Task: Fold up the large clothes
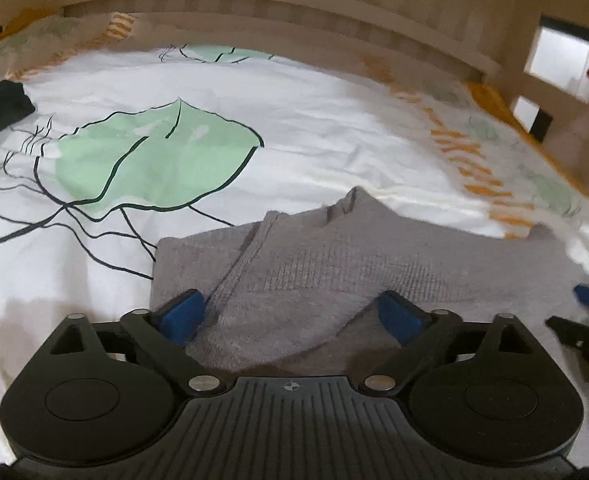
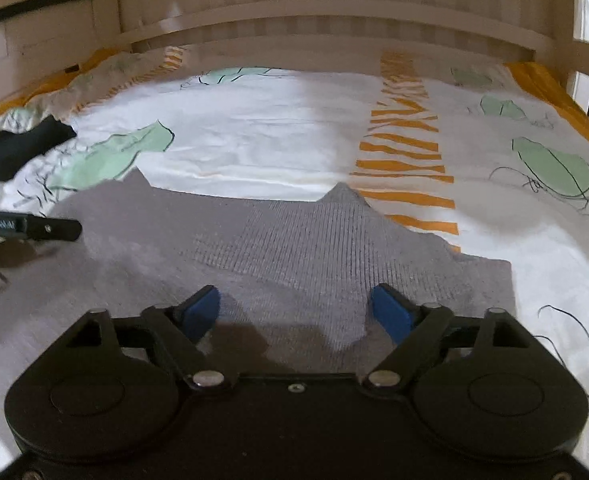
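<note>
Where bedspread point(image 2: 278, 136) spreads: grey sweater point(image 2: 294, 240) (folded), both jaws apart.

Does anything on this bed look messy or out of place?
A crumpled black garment lies loose near the bed's left edge, away from the grey sweater. The sweater's far edge is uneven, with two corners poking up.

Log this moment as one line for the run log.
left gripper: open, over grey sweater | right gripper: open, over same | sweater: partly folded on bedspread
</note>
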A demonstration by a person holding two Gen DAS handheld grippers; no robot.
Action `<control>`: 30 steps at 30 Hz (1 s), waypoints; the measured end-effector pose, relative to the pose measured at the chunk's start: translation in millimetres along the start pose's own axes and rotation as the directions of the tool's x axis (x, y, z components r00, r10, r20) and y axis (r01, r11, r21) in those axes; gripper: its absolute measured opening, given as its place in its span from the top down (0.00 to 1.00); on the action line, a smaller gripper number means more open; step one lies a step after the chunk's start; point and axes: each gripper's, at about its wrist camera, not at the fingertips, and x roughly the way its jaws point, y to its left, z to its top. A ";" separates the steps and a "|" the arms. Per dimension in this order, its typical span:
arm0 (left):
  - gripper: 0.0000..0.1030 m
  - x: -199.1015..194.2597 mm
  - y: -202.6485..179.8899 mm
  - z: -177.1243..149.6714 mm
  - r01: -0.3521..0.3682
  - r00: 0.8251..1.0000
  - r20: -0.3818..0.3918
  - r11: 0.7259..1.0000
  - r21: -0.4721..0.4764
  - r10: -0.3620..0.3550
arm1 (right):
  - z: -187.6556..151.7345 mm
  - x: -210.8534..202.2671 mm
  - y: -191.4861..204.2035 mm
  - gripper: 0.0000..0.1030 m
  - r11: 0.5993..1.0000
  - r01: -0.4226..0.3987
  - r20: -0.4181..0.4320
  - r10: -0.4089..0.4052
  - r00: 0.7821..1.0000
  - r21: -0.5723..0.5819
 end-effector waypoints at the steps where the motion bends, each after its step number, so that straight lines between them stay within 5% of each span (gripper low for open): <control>1: 0.00 2.5 0.8 0.1 0.002 1.000 -0.005 1.000 -0.007 -0.002 | -2.3 1.6 3.8 0.11 1.000 0.015 0.006 -0.015 1.000 -0.022; 10: 0.00 -3.3 7.8 13.0 0.005 0.998 -0.058 0.999 -0.041 -0.007 | 3.7 1.1 6.0 0.07 0.999 0.028 -0.021 -0.029 0.999 -0.023; 16: 0.01 -39.7 47.2 9.7 -0.035 0.999 0.020 0.959 -0.282 0.043 | 16.2 -24.2 -12.4 0.07 0.997 0.011 -0.030 -0.008 1.000 0.077; 22: 0.01 -85.5 64.6 -15.6 0.073 0.997 0.015 0.935 -0.346 -0.072 | 3.4 -89.8 -43.7 0.06 0.955 -0.029 0.050 0.014 0.999 0.294; 30: 0.01 -128.7 52.5 -70.5 0.140 0.982 -0.077 0.939 -0.313 -0.172 | -55.7 -151.4 -48.8 0.01 0.893 -0.040 -0.016 0.053 0.998 0.448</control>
